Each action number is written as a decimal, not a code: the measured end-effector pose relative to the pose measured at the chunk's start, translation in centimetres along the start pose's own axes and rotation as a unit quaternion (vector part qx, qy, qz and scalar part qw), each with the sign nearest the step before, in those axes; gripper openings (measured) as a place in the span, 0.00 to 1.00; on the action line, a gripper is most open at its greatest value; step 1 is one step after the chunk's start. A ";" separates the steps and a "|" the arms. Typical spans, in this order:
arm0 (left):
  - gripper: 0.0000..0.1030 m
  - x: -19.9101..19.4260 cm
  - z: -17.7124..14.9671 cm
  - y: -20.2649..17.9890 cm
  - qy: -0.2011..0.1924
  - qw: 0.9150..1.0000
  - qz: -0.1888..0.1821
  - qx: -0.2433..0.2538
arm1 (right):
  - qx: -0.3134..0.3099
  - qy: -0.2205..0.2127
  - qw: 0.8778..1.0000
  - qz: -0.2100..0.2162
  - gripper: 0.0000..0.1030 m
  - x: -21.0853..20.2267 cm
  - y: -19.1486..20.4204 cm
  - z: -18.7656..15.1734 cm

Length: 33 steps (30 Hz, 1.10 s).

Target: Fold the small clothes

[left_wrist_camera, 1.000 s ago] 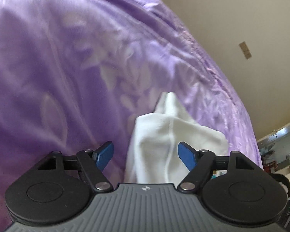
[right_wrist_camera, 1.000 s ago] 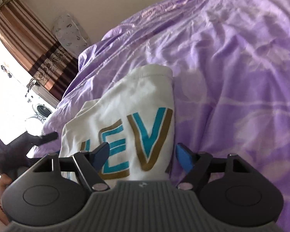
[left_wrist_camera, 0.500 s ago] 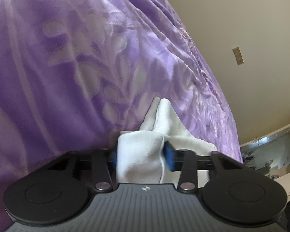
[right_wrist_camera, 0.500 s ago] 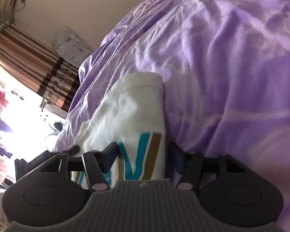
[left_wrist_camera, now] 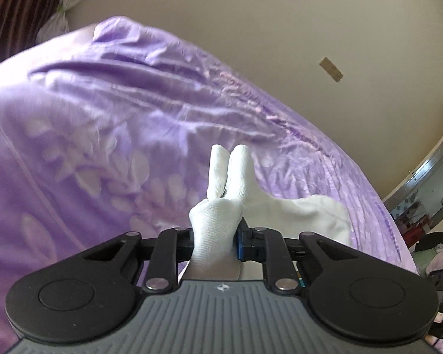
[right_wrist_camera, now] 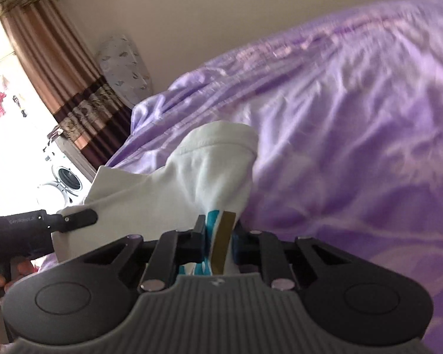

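On the left, our left gripper (left_wrist_camera: 215, 240) is clenched on a bunched fold of the white garment (left_wrist_camera: 221, 221); the pinched cloth puckers up ahead of the jaws in two rounded lobes. A second ago these fingers stood wide apart over the cloth, and half a second ago they had just closed on it. Since then the view has tipped up, so the wall now shows above the purple bedspread (left_wrist_camera: 103, 135). We read that as the corner being lifted off the bed.

From the right wrist view, the left gripper (right_wrist_camera: 73, 218) shows at the left side with a flap of the garment (right_wrist_camera: 192, 183) at its tip, close to the bed's near left edge by the curtain (right_wrist_camera: 59, 67).

On the right, our right gripper (right_wrist_camera: 218, 242) is also clamped on the garment, on the part printed with teal and gold letters (right_wrist_camera: 221, 236). A second ago it was open above those letters. The cloth now stretches between the two grips, raised above the bedspread (right_wrist_camera: 354, 147).

Both corners look secured, so we judge the next step is carrying this edge over to make a fold. The bunched left grip could leave that fold uneven.
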<state>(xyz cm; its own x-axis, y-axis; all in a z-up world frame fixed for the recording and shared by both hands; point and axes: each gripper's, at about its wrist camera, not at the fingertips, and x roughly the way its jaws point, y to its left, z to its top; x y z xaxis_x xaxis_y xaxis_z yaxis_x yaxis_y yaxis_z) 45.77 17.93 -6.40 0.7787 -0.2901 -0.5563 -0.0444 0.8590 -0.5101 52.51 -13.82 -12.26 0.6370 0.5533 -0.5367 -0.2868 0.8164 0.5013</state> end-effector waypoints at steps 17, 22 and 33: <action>0.19 -17.3 -2.0 -8.5 -0.111 0.990 -0.077 0.039 | -0.072 -0.102 0.991 0.038 0.08 -19.5 10.0 -0.8; 0.19 -22.5 -4.1 -11.6 -0.112 0.988 -0.095 0.051 | -0.079 -0.128 0.988 0.045 0.08 -26.8 11.8 -2.5; 0.19 -25.4 -10.6 -13.7 -0.077 0.990 -0.111 0.036 | -0.055 -0.138 0.988 0.040 0.08 -37.2 10.6 -7.8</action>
<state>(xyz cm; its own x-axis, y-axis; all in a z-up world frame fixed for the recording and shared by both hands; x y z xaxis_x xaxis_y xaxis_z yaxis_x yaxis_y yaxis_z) 19.96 9.06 7.70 0.8508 -0.4123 -0.3258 0.1790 0.8103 -0.5580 20.16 -24.44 7.74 0.7751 0.5637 -0.2853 -0.4113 0.7930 0.4494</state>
